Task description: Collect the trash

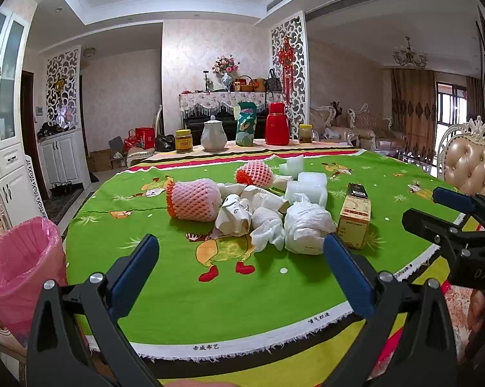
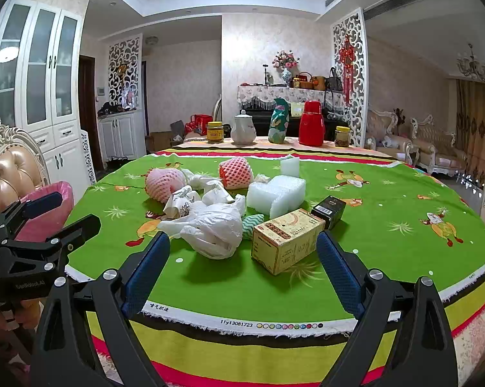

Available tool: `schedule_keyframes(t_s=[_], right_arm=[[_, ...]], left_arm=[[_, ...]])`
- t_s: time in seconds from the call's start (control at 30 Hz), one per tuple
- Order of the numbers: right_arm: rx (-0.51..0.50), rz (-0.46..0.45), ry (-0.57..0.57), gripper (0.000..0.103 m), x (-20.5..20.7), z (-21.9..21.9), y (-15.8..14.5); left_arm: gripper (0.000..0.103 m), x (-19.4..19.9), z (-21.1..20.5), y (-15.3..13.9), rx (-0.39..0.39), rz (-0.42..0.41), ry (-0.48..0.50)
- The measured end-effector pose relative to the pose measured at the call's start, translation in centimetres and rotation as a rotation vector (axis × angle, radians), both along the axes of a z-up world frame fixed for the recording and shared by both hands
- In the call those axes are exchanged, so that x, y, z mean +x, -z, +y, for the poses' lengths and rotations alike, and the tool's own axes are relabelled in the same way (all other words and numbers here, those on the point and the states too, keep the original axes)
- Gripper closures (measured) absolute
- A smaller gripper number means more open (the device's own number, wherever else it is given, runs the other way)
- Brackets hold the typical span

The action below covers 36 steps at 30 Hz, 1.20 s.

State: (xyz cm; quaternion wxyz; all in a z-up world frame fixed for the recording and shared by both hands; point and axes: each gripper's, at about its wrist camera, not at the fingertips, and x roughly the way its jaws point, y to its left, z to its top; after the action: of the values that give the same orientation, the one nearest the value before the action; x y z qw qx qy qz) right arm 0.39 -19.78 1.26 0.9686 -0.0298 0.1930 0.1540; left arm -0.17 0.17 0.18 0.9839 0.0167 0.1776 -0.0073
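Both tongs, left (image 1: 240,251) and right (image 2: 242,251), hang spread wide and empty at the table's near edge. Ahead of my right tongs lies the box (image 2: 287,242), long axis slanting away rightward, closest target. Left of my left tongs stands the bin (image 1: 20,258).

My left tool (image 1: 240,242) is a black plastic frame whose two arms spread in a V, each ending in a finger lined with a dark blue textured pad (image 1: 136,267). Round silver screws sit at the pivots. My right tool (image 2: 242,242) is built the same way: black arms, blue pads, silver screw heads. Seen from the side, each black body carries small pale lettering, too blurred to read fully.
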Motion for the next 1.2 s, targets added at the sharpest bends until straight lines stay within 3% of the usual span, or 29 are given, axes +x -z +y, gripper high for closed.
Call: schedule_keyframes(t_s=[1.2], right_arm=[[0.015,0.000,-0.001,0.016,-0.64,-0.21,-0.70]], left_arm=[[0.004,-0.16,-0.25,0.57,0.006,0.001,0.001]])
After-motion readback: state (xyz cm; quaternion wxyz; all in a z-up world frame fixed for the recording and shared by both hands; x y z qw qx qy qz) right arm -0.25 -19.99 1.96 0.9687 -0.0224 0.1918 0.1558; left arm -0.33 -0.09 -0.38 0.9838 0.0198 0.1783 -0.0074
